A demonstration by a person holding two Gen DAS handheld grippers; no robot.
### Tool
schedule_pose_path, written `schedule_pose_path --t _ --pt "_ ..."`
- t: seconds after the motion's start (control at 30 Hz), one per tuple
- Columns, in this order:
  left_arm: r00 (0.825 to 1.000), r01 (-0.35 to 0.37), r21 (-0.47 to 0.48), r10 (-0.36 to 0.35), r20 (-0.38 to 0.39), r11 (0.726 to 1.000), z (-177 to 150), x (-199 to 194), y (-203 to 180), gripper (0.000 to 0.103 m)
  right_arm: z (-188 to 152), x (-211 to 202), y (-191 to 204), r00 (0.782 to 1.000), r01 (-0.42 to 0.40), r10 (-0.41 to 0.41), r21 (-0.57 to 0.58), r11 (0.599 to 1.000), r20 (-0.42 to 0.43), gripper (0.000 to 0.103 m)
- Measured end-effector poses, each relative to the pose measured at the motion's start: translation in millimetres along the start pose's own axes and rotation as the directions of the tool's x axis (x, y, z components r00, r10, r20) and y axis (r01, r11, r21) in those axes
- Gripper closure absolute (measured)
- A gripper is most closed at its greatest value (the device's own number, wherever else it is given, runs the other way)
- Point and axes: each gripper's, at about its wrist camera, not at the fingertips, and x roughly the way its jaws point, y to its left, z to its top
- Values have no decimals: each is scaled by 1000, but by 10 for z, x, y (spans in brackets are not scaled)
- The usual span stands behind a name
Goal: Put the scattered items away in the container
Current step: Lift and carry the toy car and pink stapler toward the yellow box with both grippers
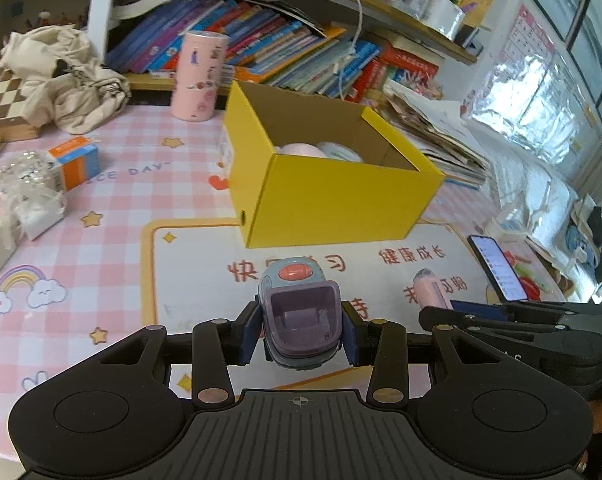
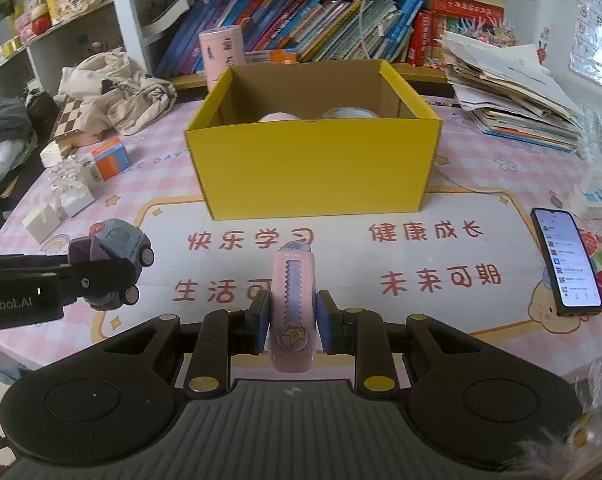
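Box (image 2: 313, 168) dead ahead of both tongs — left gripper (image 1: 301, 330) clamped on toy truck (image 1: 299, 316), right gripper (image 2: 292, 322) pinching pink cutter (image 2: 292, 304), long axis pointing boxward.

Two tool-mounted fisheyes, side by side, angled down over the table, sharing the yellow box (image 1: 333, 196) ahead.

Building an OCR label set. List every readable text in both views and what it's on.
"快乐学习", "健康成长", "生活可…" (cut off by the held item), "未来可期": desk mat
"…ICE DAY": pink checked tablecloth, first letter hidden
"…Robot.AI": left gripper body, start cut off
Too small or blurred: book spines, phone screen, orange carton, print on the pink utility knife, wall chart.
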Motion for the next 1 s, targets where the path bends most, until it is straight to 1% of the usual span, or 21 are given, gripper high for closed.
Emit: schedule_pose_path --t 0.3,1.0 --pt "1000 15 24 -14 -19 1000 44 141 -158 63 13 18 -203 1000 15 -15 28 1000 -4 80" --pt "999 12 44 -11 -37 999 168 432 -429 63 153 195 -545 999 -5 6 29 1000 -32 80"
